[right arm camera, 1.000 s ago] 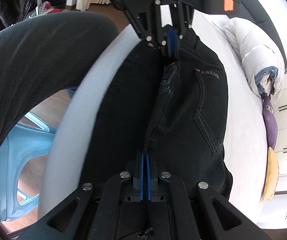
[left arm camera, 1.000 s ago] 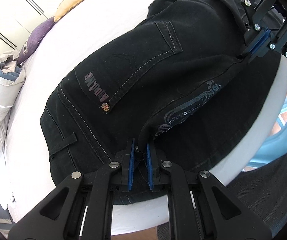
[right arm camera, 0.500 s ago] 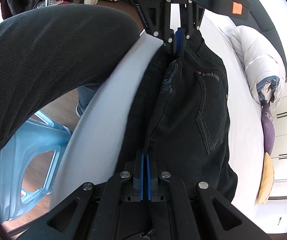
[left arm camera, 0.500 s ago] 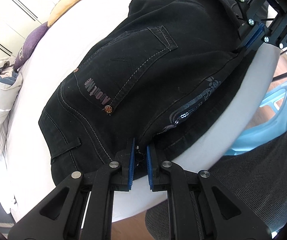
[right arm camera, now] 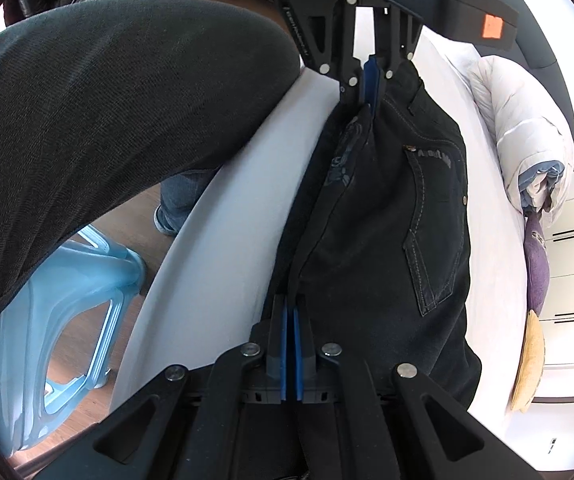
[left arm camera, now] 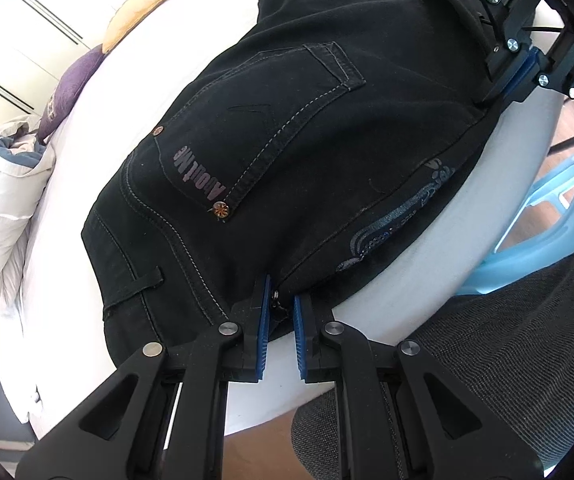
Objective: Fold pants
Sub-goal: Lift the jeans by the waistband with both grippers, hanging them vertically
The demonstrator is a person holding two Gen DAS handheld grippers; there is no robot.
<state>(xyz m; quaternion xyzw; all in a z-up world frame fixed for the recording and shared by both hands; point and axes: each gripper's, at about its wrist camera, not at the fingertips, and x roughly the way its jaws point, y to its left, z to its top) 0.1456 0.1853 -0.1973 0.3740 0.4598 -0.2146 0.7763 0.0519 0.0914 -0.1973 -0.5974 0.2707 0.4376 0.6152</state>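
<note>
Black jeans (left arm camera: 287, 152) lie folded lengthwise on the white bed (left arm camera: 419, 280), back pocket with a pale print facing up. My left gripper (left arm camera: 279, 297) is shut on the waistband end of the folded edge, thick fabric and a metal button between its blue pads. My right gripper (right arm camera: 290, 309) is shut on the same edge further down the legs, pads almost touching. Each gripper shows in the other's view: the right gripper (left arm camera: 521, 74) at top right, the left gripper (right arm camera: 371, 80) at top centre. The jeans (right arm camera: 387, 220) stretch taut between them along the bed's (right arm camera: 223, 248) near side.
A pale blue plastic stool (right arm camera: 67, 320) stands on the wooden floor beside the bed. A person's dark trouser leg (right arm camera: 107, 100) is close to the bed's edge. A rolled white duvet (left arm camera: 3, 208), a purple pillow (left arm camera: 71, 84) and a yellow pillow (left arm camera: 143, 4) lie at the far side.
Both grippers have kept their hold and drawn the folded edge further onto the bed. A wider strip of white sheet now shows between the jeans and the bed's edge.
</note>
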